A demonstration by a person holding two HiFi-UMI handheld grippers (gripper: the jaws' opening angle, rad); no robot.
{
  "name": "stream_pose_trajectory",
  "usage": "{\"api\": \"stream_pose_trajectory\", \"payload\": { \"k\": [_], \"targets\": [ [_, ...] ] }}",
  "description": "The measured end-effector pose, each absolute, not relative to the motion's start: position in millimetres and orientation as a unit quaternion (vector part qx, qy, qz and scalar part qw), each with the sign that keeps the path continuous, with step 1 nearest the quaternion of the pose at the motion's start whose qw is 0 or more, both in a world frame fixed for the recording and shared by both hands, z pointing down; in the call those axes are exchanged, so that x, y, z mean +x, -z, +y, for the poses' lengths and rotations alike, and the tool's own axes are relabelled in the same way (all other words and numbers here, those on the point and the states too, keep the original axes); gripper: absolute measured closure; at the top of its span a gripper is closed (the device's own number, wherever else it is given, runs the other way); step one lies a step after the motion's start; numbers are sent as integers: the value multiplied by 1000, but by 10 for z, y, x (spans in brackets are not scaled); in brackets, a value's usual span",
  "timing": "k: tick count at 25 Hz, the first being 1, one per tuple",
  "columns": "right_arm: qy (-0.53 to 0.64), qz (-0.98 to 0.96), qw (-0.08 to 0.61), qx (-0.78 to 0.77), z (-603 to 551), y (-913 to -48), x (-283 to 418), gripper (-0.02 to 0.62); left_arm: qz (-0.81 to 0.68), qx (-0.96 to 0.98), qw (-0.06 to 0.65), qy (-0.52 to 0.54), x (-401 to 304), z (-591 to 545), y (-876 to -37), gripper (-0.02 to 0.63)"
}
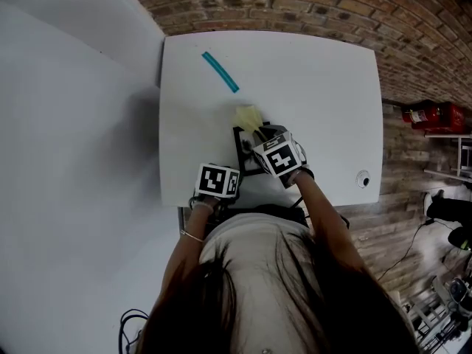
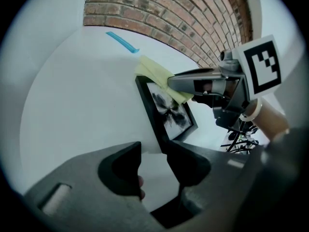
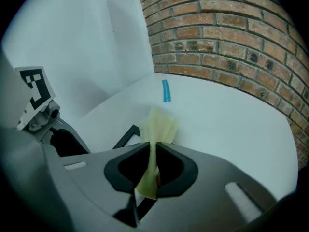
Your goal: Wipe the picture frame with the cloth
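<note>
Only the left gripper view, centre right, shows the print (a dark blotch) in the picture frame [image 2: 171,112]. The right claw [image 3: 153,151] pinches the yellow cloth [image 3: 159,124]. The left claw [image 2: 154,149] gapes, with the frame's corner at its tips.

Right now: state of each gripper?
Left gripper: open, jaws apart, corner of the picture frame beside one jaw.
Right gripper: shut on the yellow cloth.

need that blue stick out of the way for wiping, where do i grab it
Probably take the blue stick at its middle, from straight above, jaws closing across its narrow width. It lies flat on the table, long and thin, with bare surface along both long sides and nothing touching it.
</note>
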State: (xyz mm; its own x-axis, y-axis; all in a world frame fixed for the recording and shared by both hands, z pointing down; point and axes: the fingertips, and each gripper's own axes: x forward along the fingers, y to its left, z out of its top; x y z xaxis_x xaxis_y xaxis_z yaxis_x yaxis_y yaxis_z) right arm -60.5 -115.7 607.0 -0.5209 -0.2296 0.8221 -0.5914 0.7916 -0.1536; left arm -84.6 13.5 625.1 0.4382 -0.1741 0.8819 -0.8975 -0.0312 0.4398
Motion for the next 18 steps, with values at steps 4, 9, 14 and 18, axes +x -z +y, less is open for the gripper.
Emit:
{"api": "stream_pose_trajectory", "payload": {
  "k": [4, 9, 14, 18],
  "targets": [
    [-217, -842, 423, 254, -1187, -6070, -539, 554, -416, 641, 556, -327, -849, 135, -6255, 434],
    [-222, -839, 419, 267, -1240, -6069, -467, 554, -414, 642, 557, -327, -848, 131, -6264, 436],
    [-225, -836, 416, 279, -1272, -6062, -404, 554, -412, 643, 556, -327, -849, 132, -6269, 436],
    [-229, -832, 412, 292, -1316, -6059, -326, 554, -412, 644, 556, -327, -851, 126, -6264, 436]
  ]
}}
